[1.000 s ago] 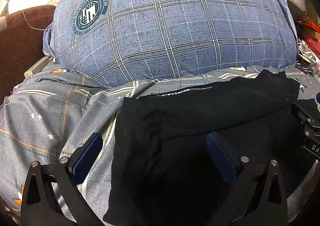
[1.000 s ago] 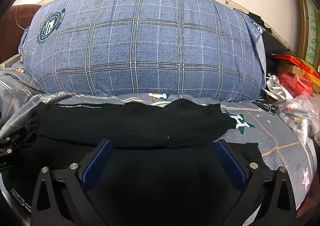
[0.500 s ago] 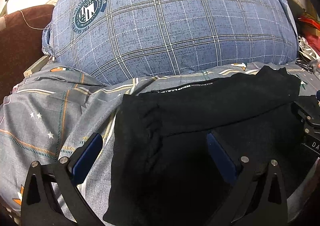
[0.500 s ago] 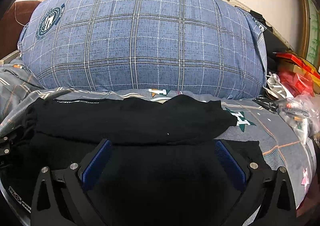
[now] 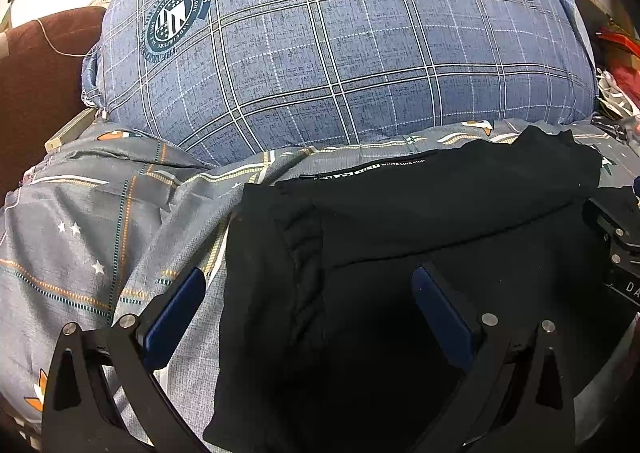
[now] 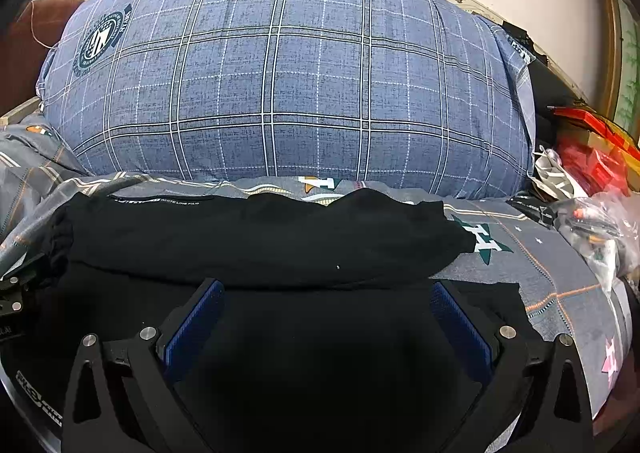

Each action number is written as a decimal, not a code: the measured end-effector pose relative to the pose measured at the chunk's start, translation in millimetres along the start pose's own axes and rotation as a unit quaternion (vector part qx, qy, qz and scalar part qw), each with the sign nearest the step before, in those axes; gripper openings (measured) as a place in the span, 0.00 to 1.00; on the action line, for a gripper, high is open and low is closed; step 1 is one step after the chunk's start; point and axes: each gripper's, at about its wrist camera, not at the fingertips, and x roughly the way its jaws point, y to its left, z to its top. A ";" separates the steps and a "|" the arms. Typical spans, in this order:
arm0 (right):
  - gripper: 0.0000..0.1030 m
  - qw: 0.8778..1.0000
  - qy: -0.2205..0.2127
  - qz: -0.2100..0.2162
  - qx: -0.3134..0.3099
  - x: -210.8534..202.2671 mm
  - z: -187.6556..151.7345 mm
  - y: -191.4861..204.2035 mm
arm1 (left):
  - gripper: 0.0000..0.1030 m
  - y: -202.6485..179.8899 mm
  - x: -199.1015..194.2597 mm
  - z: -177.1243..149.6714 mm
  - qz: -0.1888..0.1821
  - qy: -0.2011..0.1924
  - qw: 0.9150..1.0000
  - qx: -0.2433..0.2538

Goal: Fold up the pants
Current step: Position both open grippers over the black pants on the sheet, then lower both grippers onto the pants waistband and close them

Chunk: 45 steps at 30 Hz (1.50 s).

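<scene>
Black pants (image 5: pixel 400 221) lie folded on the grey patterned bedsheet (image 5: pixel 80 245), a layer doubled over along the far side with small white lettering near its edge. My left gripper (image 5: pixel 308 293) hovers open over their left edge, one blue pad over the sheet, the other over the cloth. In the right wrist view the same pants (image 6: pixel 260 237) spread across the foreground, and my right gripper (image 6: pixel 326 305) is open above the near layer, nothing between its pads. The other gripper's black body shows at each view's edge.
A big blue plaid pillow (image 6: pixel 280 85) fills the back of the bed just beyond the pants. Plastic bags and red packaging (image 6: pixel 592 181) pile up at the right. A brown upholstered piece (image 5: pixel 36 93) stands at the far left.
Both views have tilted or shifted slightly, so pillow and pants sit a little lower in frame. The grippers remain open and the pants lie unchanged.
</scene>
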 end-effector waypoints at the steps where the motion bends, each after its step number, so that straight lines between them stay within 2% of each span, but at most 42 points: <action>1: 1.00 1.000 0.000 0.000 0.000 0.0 0.0 -0.2 | 1.00 -0.1 -0.1 -0.1 0.000 0.000 1.000 0.000; 20: 1.00 1.000 0.002 0.003 -0.001 0.4 0.0 0.0 | 1.00 4.7 1.3 3.0 0.002 0.002 1.000 0.004; 22: 1.00 1.000 0.004 0.010 0.004 0.1 1.4 -3.0 | 1.00 16.0 2.1 9.0 0.010 -0.002 1.000 -0.003; 25: 1.00 1.000 0.000 0.016 0.025 -0.4 5.6 -19.7 | 1.00 50.1 8.2 21.3 0.028 0.001 0.999 -0.042; 30: 1.00 0.998 0.010 0.001 0.059 10.4 8.8 -57.9 | 1.00 112.0 35.7 40.3 0.078 0.034 0.990 -0.110; 32: 1.00 0.997 0.016 -0.003 0.075 18.9 11.3 -76.6 | 1.00 127.6 47.7 47.1 0.082 0.048 0.987 -0.126; 35: 1.00 0.995 0.023 -0.003 0.097 35.2 24.3 -102.0 | 1.00 139.0 70.2 60.8 0.062 0.085 0.984 -0.146; 37: 1.00 0.994 0.029 0.006 0.107 47.9 36.1 -116.7 | 1.00 138.7 87.8 70.0 0.035 0.103 0.982 -0.152; 39: 1.00 0.992 0.040 0.023 0.117 63.2 49.7 -134.3 | 1.00 130.6 110.8 75.2 0.017 0.123 0.981 -0.152; 43: 0.99 0.989 0.068 0.031 0.125 101.2 76.4 -174.6 | 1.00 114.0 148.1 73.0 -0.024 0.172 0.975 -0.142; 45: 0.97 0.988 0.080 0.036 0.128 115.8 84.9 -187.3 | 0.94 104.1 157.0 68.7 -0.049 0.192 0.971 -0.131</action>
